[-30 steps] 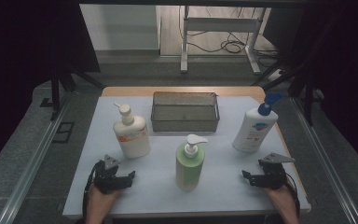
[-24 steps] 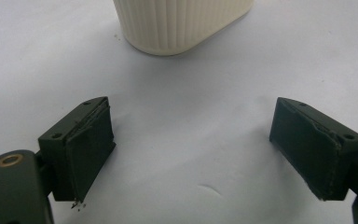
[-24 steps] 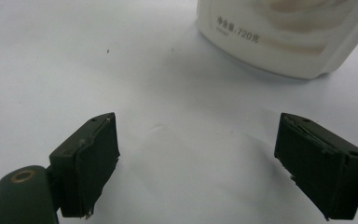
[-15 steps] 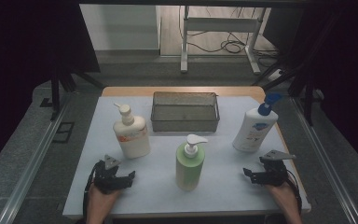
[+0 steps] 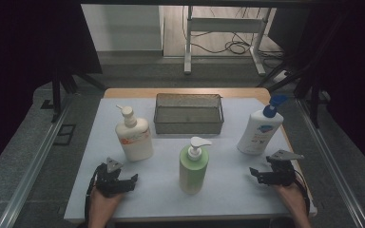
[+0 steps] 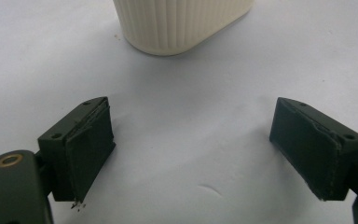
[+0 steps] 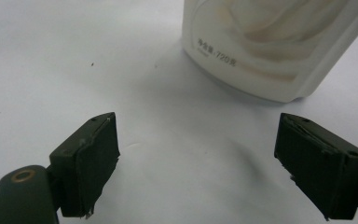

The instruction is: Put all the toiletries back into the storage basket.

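Observation:
Three pump bottles stand on the white mat (image 5: 228,190): a cream one (image 5: 134,137) at left, a green one (image 5: 193,166) in the front middle, and a white one with a blue pump (image 5: 259,132) at right. My left gripper (image 5: 119,176) rests on the mat just in front of the cream bottle (image 6: 182,23); it is open (image 6: 191,149) with nothing between its pads. Low on the mat in front of the white bottle (image 7: 270,46), my right gripper (image 5: 272,170) is also open and holds nothing (image 7: 196,158).
A grey wire-mesh basket (image 5: 188,124) sits at the back middle of the mat, with nothing in it. The table's wooden edge (image 5: 185,91) runs behind it. Metal rails and dark stands flank the table on both sides.
The right gripper has crept a little toward the white bottle. The left gripper and the bottles have not moved.

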Demonstrator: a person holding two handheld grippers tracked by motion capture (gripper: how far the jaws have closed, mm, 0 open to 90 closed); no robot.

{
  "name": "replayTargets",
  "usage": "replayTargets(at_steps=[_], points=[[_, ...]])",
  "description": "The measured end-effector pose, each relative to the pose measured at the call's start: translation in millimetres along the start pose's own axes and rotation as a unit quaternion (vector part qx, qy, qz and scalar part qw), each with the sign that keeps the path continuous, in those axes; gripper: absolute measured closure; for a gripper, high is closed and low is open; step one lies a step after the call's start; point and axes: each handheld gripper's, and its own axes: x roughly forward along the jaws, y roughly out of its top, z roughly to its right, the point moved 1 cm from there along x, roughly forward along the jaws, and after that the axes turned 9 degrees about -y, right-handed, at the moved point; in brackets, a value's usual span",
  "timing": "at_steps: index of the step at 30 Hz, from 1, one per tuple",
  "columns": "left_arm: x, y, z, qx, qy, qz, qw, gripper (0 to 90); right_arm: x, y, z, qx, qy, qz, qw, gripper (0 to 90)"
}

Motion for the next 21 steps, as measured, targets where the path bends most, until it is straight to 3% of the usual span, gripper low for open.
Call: replayTargets(at_steps=[8, 16, 21], points=[[0.0, 0.0, 0.0, 0.0, 0.0, 0.0, 1.0, 13.0, 1.7, 0.1, 13.2, 0.027, -0.004, -0.004, 0.9996, 12.3], [0.0, 0.0, 0.0, 0.0, 0.0, 0.0, 1.0, 12.9, -0.8, 2.6, 26.4, 0.035, -0.014, 0.005, 0.9993, 13.6], [0.0, 0.0, 0.0, 0.0, 0.0, 0.0, 1.0, 12.9, -0.4, 3.7, 29.9, 0.049, -0.011, -0.005, 0.9987, 15.1]])
